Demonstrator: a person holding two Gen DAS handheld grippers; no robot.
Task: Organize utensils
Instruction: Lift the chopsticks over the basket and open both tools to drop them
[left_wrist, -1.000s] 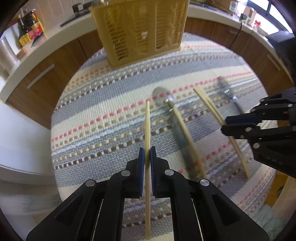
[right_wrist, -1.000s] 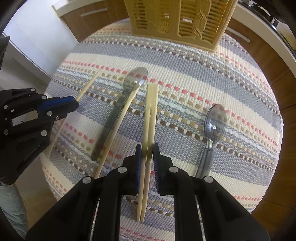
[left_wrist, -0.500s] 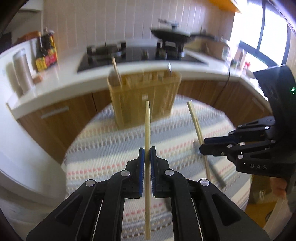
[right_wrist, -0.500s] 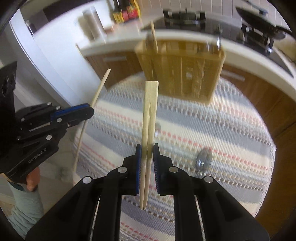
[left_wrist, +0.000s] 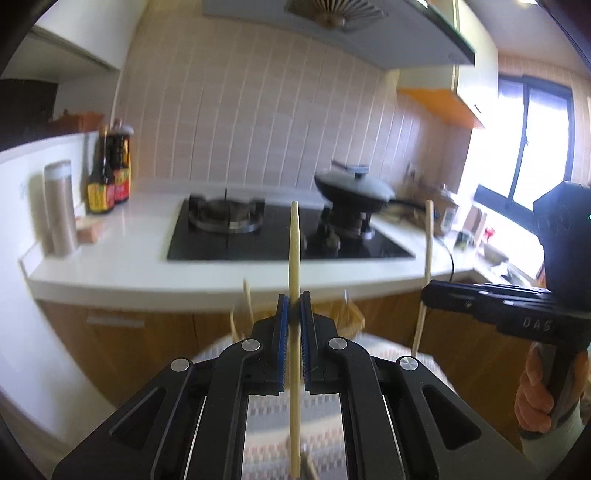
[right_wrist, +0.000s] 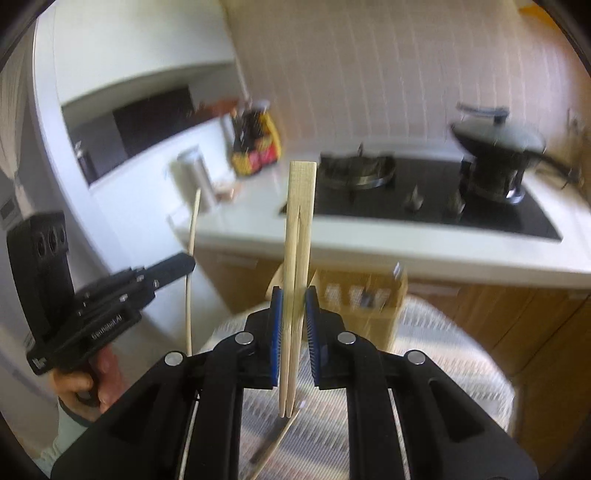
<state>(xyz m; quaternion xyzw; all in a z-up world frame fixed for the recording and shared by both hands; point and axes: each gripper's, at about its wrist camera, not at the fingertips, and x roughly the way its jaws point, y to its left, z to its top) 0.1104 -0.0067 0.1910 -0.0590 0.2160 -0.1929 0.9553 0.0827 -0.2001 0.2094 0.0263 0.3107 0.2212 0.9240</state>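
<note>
Left hand-held gripper (left_wrist: 294, 308): clamped on 1 upright chopstick (left_wrist: 294, 258), frame centre. Right hand-held gripper (right_wrist: 294, 299): clamped on joined chopstick pair (right_wrist: 300, 236), upright, centre. Utensil basket (right_wrist: 360, 293): behind, blurred.

Tiled wall (left_wrist: 258, 122) (bright window (left_wrist: 532, 140) right)

I see a single pale wooden chopstick (left_wrist: 294, 258) standing upright, pinched at mid-length in my left tongs (left_wrist: 294, 314). A joined pair of chopsticks (right_wrist: 297, 258), blunt end up, stands clamped in my right tongs (right_wrist: 294, 306). The slatted utensil basket (right_wrist: 360, 295) sits blurred on the striped tabletop mat (right_wrist: 443, 354) below.
</note>
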